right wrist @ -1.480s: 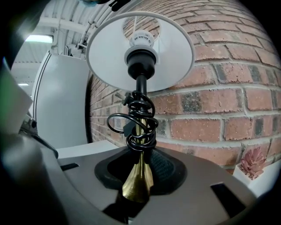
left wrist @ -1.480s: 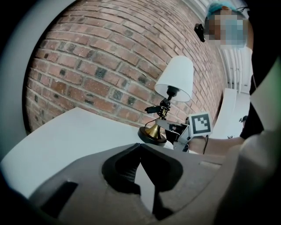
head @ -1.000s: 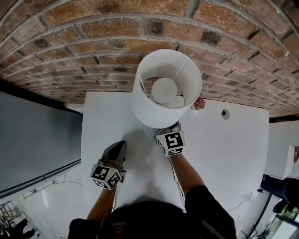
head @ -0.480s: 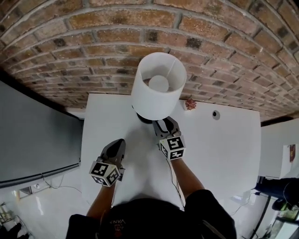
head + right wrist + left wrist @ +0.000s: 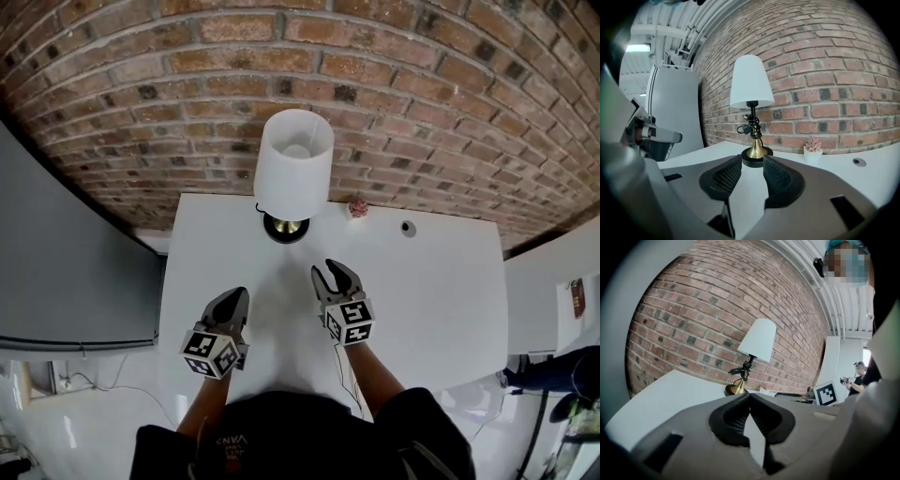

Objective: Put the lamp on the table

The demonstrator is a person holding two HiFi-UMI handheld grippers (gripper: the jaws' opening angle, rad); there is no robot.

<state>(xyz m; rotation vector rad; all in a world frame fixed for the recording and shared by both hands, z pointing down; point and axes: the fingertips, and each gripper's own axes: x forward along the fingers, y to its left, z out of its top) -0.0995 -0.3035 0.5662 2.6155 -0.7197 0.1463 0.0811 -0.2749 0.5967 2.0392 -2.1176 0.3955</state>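
Observation:
The lamp (image 5: pixel 293 159), with a white shade and a brass base, stands upright on the white table (image 5: pixel 441 281) close to the brick wall. In the right gripper view the lamp (image 5: pixel 751 84) rises straight ahead, with a black cord coiled on its stem. My right gripper (image 5: pixel 332 272) hangs a short way in front of the base, apart from it; its jaws stand wide and are closing slightly, with nothing between them. My left gripper (image 5: pixel 236 298) is shut and empty over the table's left part. From the left gripper view the lamp (image 5: pixel 757 341) is ahead.
A small pink plant in a white pot (image 5: pixel 357 207) sits right of the lamp, and a small round dark object (image 5: pixel 407 227) lies further right. A grey panel (image 5: pixel 66 262) stands left of the table. A person (image 5: pixel 858 376) stands far off.
The right gripper has let go of the lamp and drawn back toward me with jaws spread. The lamp now stands on the table by the wall. The left gripper has barely moved.

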